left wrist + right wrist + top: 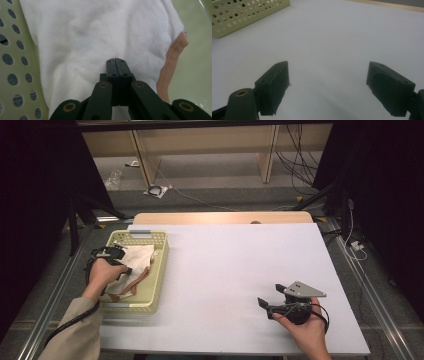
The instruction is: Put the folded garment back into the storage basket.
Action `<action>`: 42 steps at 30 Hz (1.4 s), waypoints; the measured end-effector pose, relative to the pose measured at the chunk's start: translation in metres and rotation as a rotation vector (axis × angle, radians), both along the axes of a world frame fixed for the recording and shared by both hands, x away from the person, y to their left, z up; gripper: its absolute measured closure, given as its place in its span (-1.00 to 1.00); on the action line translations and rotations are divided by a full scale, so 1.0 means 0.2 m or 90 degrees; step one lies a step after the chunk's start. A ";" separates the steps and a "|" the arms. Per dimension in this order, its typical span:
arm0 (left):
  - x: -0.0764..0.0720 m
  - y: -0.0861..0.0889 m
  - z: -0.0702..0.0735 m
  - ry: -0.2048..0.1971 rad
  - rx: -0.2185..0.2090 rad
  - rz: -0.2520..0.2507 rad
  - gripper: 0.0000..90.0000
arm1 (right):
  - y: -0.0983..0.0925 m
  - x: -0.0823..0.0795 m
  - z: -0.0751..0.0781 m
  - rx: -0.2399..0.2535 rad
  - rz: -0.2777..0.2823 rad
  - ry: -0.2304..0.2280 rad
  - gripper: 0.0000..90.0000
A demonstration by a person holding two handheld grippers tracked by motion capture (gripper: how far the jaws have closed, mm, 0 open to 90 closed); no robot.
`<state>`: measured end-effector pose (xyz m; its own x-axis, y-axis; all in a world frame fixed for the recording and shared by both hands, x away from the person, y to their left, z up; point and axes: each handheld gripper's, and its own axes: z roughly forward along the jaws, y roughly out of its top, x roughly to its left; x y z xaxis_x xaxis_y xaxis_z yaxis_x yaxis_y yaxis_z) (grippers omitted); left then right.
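A white cloth (138, 256) with a pink-brown trim (172, 57) lies in the pale green perforated basket (161, 270) at the table's left. My left gripper (125, 268) reaches into the basket from its left side. In the left gripper view the left gripper (116, 60) has its jaws closed together, tips right at the white cloth (87, 37); whether a fold is caught between them I cannot tell. My right gripper (270, 295) rests in a hand near the front right of the table. In its own view the right gripper (328, 75) stands wide open over bare table with nothing between its fingers.
The basket's holed wall (15, 50) is close on the left of the left gripper's jaws, and the basket (244, 12) lies far off in the right gripper view. The white table top (240, 265) spreads between the two hands. Cables and shelving stand beyond the table's far edge.
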<state>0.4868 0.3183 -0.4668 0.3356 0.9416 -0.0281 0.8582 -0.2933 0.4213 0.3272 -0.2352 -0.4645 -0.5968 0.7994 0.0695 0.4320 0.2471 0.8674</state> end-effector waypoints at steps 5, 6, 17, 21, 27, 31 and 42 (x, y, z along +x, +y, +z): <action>-0.01 0.01 0.00 -0.005 -0.009 0.008 0.98 | 0.00 0.00 0.00 -0.001 0.000 0.000 -0.57; -0.01 0.01 -0.01 -0.007 -0.014 0.012 0.98 | 0.00 0.00 0.00 0.000 -0.001 0.000 -0.57; -0.02 0.01 0.00 -0.019 -0.029 0.028 0.92 | 0.00 0.00 0.00 0.001 -0.001 0.000 -0.57; -0.03 0.02 -0.01 -0.027 -0.032 0.033 0.88 | 0.00 0.00 0.00 0.001 -0.001 0.000 -0.57; -0.05 0.02 0.00 -0.039 -0.036 0.036 0.83 | 0.00 0.00 0.00 0.001 -0.001 0.000 -0.57; -0.05 0.02 0.01 -0.052 -0.035 0.037 0.81 | 0.00 0.00 0.00 0.001 -0.001 0.000 -0.57; -0.07 0.01 0.06 -0.104 -0.037 0.036 0.72 | 0.00 0.00 0.00 0.000 -0.001 0.001 -0.57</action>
<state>0.4720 0.3194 -0.4546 0.2871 0.9574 -0.0324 0.7915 -0.2180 0.5710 0.3270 -0.2360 -0.4642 -0.5949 0.8007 0.0707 0.4335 0.2456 0.8671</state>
